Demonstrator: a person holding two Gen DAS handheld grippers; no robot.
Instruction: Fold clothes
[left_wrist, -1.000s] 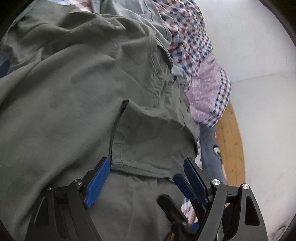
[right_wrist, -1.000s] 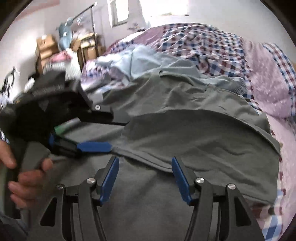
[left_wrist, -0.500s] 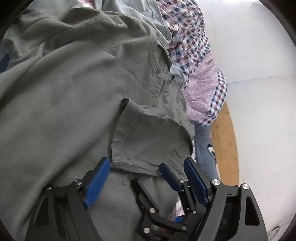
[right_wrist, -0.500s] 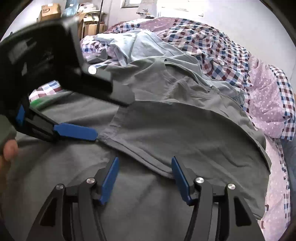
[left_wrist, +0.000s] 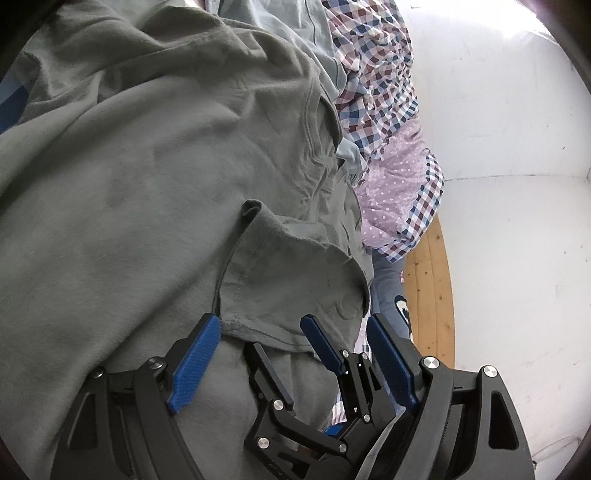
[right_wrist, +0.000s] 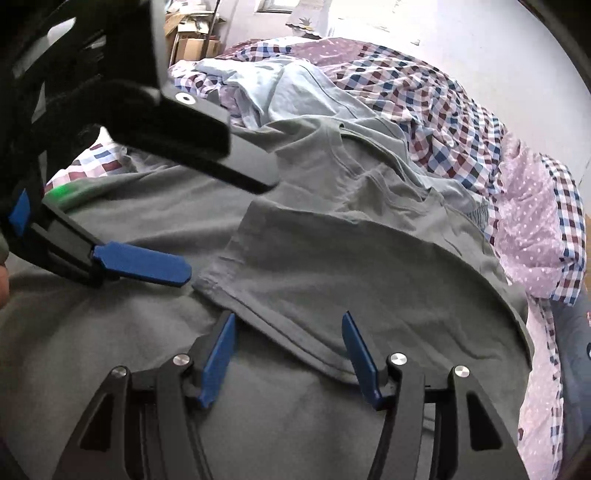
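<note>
Checked bedding (right_wrist: 461, 122) under rumpled grey T-shirt (right_wrist: 332, 266), sleeve folded inward; both hand-held grippers (left_wrist: 291, 343) (right_wrist: 288, 339) wide, empty.

The grey shirt (right_wrist: 332, 266) runs past the lower and left borders in both views, so its hem and far sleeve are unseen. It covers most of the bed (right_wrist: 532, 229), whose near edge is hidden. A pale blue garment (right_wrist: 295, 88) lies partly tucked under the shirt's collar. In the right wrist view the left hand-held gripper (right_wrist: 147, 264) shows one blue finger; its body is cut off and blurred. A green patch (right_wrist: 64, 192) beneath it is too blurred to identify. Boxes (right_wrist: 192, 40) past the bed's far corner are too small to make out.
</note>
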